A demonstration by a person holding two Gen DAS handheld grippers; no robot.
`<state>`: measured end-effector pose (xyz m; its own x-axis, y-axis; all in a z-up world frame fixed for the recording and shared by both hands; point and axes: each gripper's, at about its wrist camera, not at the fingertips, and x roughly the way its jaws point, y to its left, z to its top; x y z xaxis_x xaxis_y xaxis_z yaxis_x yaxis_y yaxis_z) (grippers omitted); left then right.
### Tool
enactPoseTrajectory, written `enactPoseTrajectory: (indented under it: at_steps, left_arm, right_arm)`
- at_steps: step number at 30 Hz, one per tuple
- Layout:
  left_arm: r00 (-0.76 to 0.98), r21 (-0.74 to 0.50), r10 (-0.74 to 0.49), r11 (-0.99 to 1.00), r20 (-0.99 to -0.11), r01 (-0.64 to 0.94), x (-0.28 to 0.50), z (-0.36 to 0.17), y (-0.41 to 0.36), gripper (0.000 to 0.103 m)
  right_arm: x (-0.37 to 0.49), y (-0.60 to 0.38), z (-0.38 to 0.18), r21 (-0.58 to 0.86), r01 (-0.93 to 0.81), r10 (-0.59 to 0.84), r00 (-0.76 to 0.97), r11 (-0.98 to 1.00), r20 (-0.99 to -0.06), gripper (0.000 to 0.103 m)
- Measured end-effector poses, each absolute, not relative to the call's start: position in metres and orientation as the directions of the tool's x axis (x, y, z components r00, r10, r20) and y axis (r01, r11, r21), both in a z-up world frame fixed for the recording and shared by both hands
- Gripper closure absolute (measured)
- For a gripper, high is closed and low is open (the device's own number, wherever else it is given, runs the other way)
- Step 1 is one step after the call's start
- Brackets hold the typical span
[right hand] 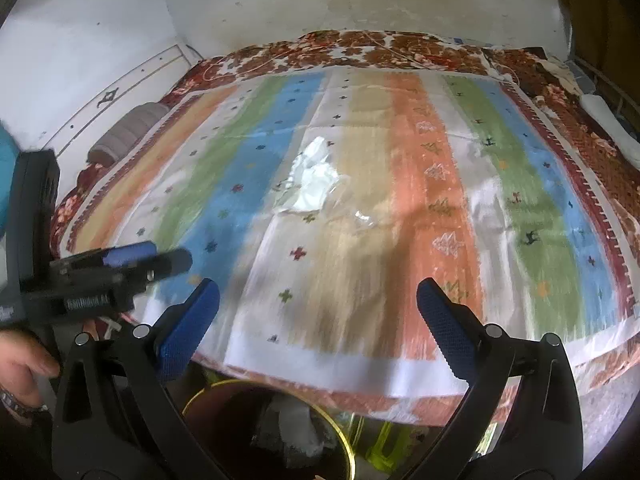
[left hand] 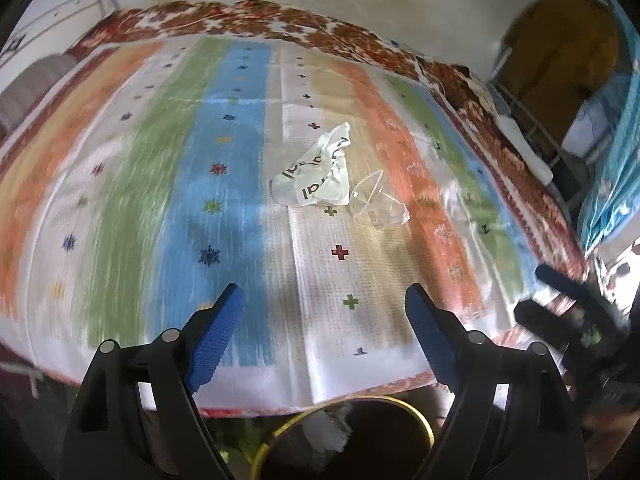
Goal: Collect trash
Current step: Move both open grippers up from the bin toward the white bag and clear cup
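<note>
A crumpled white wrapper with black lettering (left hand: 316, 174) lies on the striped cloth (left hand: 224, 208), with a crushed clear plastic cup (left hand: 378, 202) touching its right side. Both also show, blurred, in the right wrist view: the wrapper (right hand: 310, 184) and the cup (right hand: 362, 216). My left gripper (left hand: 324, 320) is open and empty, above the cloth's near edge, well short of the trash. My right gripper (right hand: 318, 312) is open and empty, also at the near edge. A dark bin with a gold rim (left hand: 420, 412) stands below the edge and holds white crumpled trash (left hand: 326, 428); the bin rim (right hand: 348, 452) also shows in the right wrist view.
The striped cloth (right hand: 500, 208) covers a bed with a red floral blanket (left hand: 360, 40) against a white wall. A grey rolled cushion (right hand: 128, 130) lies at the far left. The other gripper shows at the right edge (left hand: 576, 304) and at the left (right hand: 112, 276). Shelving stands at right (left hand: 560, 92).
</note>
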<state>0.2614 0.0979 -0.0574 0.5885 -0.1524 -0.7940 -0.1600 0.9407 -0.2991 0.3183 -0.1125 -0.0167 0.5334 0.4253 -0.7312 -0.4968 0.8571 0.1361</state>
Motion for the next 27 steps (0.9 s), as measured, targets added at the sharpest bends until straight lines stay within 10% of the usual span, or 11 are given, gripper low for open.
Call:
enactPoseTrajectory:
  at_steps: [27]
  left_arm:
    - [0.603,-0.077,-0.003,0.992,-0.798,-0.097,0.327,-0.113,0.112,0.006]
  right_arm:
    - [0.414,-0.058,-0.034,0.116,-0.516,0.407,0.497,0.849,-0.766,0.009]
